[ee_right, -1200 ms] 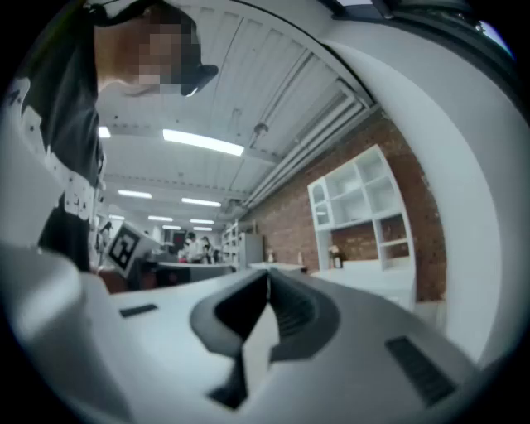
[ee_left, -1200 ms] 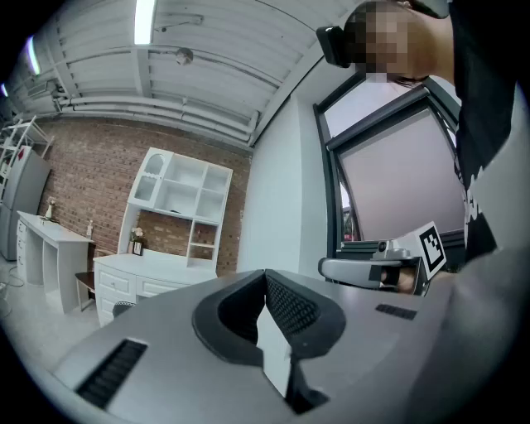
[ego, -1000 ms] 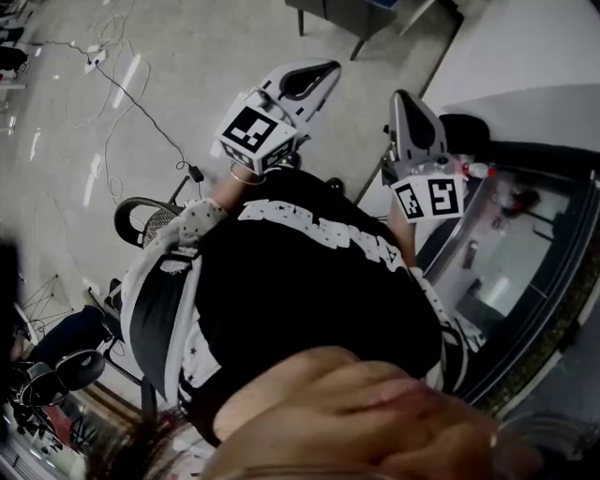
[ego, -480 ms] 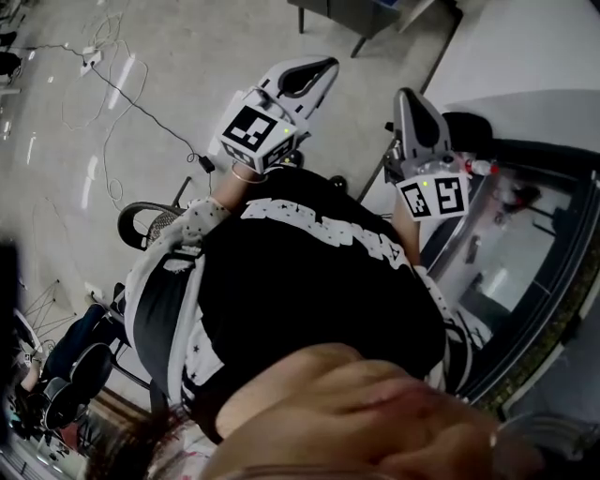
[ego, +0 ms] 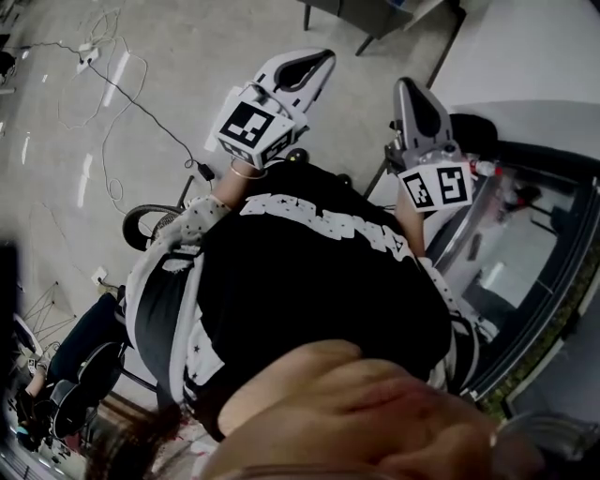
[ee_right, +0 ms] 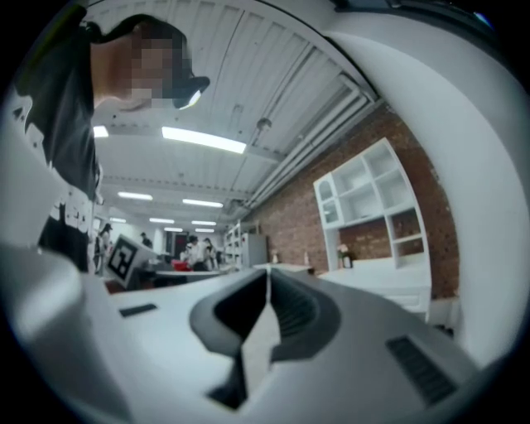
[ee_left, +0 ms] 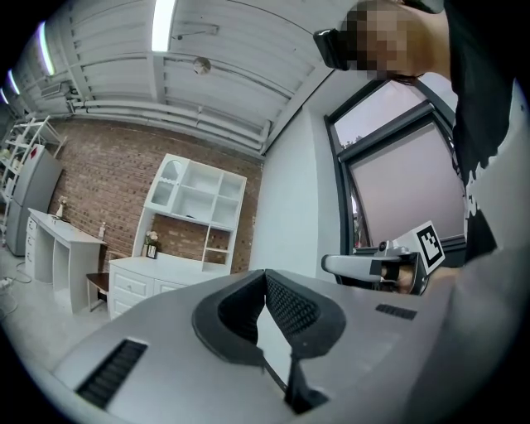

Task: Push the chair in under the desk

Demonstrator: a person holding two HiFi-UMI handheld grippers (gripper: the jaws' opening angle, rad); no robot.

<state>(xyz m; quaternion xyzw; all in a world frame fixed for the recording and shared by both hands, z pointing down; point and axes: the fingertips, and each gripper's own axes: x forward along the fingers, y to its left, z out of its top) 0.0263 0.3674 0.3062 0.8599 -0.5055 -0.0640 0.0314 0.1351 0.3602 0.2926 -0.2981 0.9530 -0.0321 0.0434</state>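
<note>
Both grippers are held out level in front of the person. The left gripper [ego: 319, 64] and the right gripper [ego: 408, 94] each have their jaws pressed together with nothing between them, and neither touches any furniture. The only chair plainly in sight is a mesh-backed chair [ego: 150, 223] on the floor [ego: 187, 56] beside the person's left elbow, well apart from both grippers. A dark-legged table [ego: 361, 19] stands ahead. This looks like the approach, with no push begun. Next, both closed jaws need to meet the chair's back evenly and drive it straight toward the table.
</note>
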